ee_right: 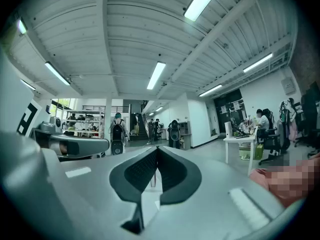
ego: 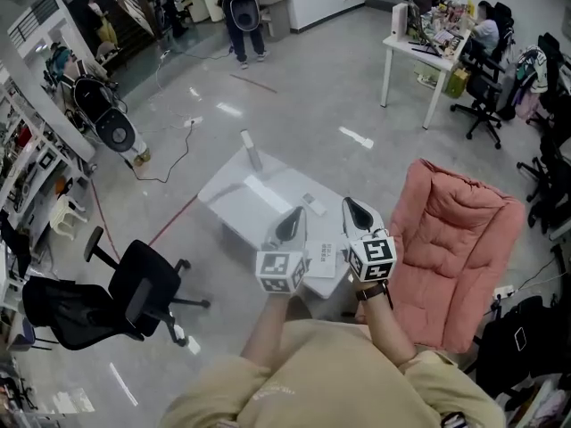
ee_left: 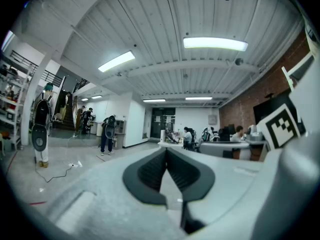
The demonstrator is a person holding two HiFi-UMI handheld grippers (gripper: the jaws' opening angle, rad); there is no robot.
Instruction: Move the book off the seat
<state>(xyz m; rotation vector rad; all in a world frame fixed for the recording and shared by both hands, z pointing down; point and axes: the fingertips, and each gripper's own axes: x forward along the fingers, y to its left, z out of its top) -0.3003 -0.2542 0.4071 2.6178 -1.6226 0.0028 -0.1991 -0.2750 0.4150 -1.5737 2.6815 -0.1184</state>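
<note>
The pink padded seat (ego: 455,248) stands at the right in the head view, and nothing shows on its cushion. A thin white book (ego: 324,259) lies flat on the near corner of the low white table (ego: 232,199). Both grippers are held up side by side over that corner, pointing level into the room. The left gripper (ego: 293,214) is shut and holds nothing; its dark pads meet in the left gripper view (ee_left: 166,151). The right gripper (ego: 350,205) is likewise shut and empty, tips together in the right gripper view (ee_right: 157,149).
An upright white bottle (ego: 252,150) and small white items sit on the table. A black office chair (ego: 134,292) stands at the left. A white desk (ego: 419,52) with chairs is at the back right. A person (ego: 241,7) stands far off; a cable (ego: 174,163) lies on the floor.
</note>
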